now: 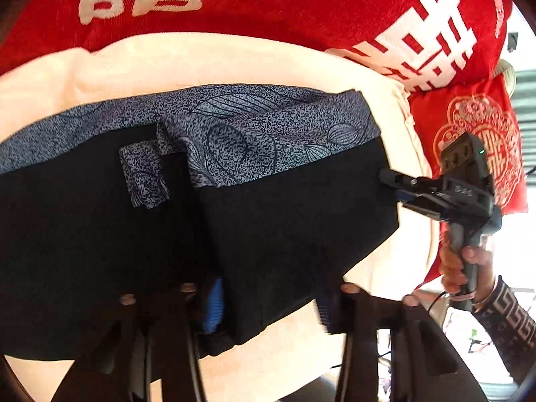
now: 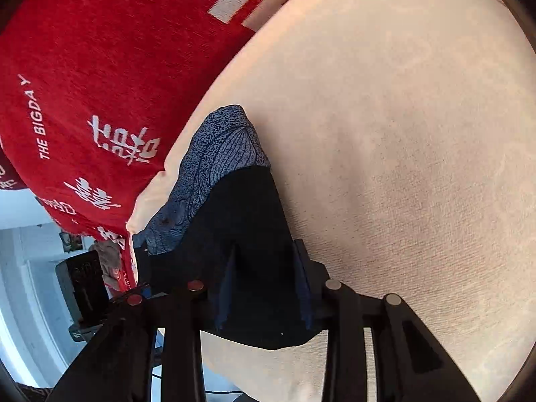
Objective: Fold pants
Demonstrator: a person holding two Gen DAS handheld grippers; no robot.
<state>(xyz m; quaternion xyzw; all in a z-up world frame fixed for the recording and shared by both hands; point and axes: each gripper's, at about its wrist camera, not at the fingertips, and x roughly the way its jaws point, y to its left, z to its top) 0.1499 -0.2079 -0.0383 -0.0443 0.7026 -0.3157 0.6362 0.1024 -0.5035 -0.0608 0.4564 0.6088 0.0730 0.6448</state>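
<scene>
The black pants [image 1: 100,234] are running off the left edge of the left wrist view, so their full length is staying unseen. The left claw [image 1: 268,305] is smearing with motion, its far pad blurring, and black cloth is covering whatever sits between the pads. In the right wrist view, fabric is hiding the right claw [image 2: 264,288] tips. The person's sleeve [image 1: 512,321] is getting cut off at the frame's rim.

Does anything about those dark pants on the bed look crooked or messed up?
One thing: on the black pants, a loose strip of the speckled grey-blue fabric sticks down over the black cloth, apart from the patterned waistband. It looks like a flap or tie left untucked. No tears or stains show.
</scene>
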